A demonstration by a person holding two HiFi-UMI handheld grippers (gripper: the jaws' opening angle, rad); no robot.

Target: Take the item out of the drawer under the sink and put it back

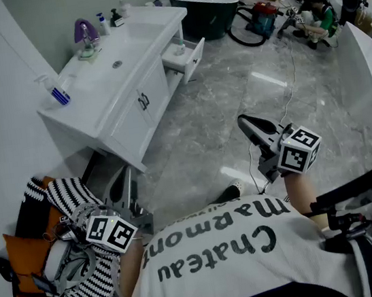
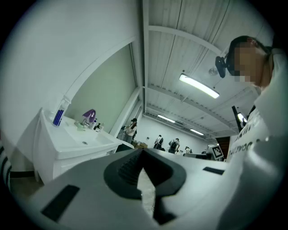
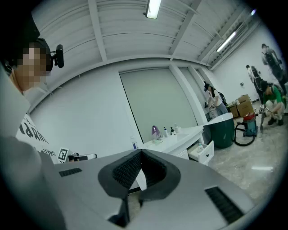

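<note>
Closest to us, against our white shirt [image 1: 211, 281], both tools are held level and empty. The left tool [image 2: 143, 150] has its jaws closed tip to tip with nothing between them, and the right tool [image 3: 141, 152] is pinched together the same way. We judge they are closed and tucked in because we stand well apart from the work, with nothing to grasp here.

The item [image 3: 200, 147], apparently a small bottle, sits inside the drawer [image 1: 193, 58]. That drawer juts open from the far end of the vanity [image 1: 125, 129] at about twelve o'clock, just under the worktop [image 1: 154, 17]. Standing open, it lets a tool reach in from above. Whether the item is yet to come out or already back, we cannot tell.

At eleven o'clock lies the sink [image 1: 115, 57], with a purple object [image 1: 84, 29] behind it, and at ten o'clock a spray bottle [image 1: 56, 92]. Bare marble floor [image 1: 232, 83] separates us from all of it.
</note>
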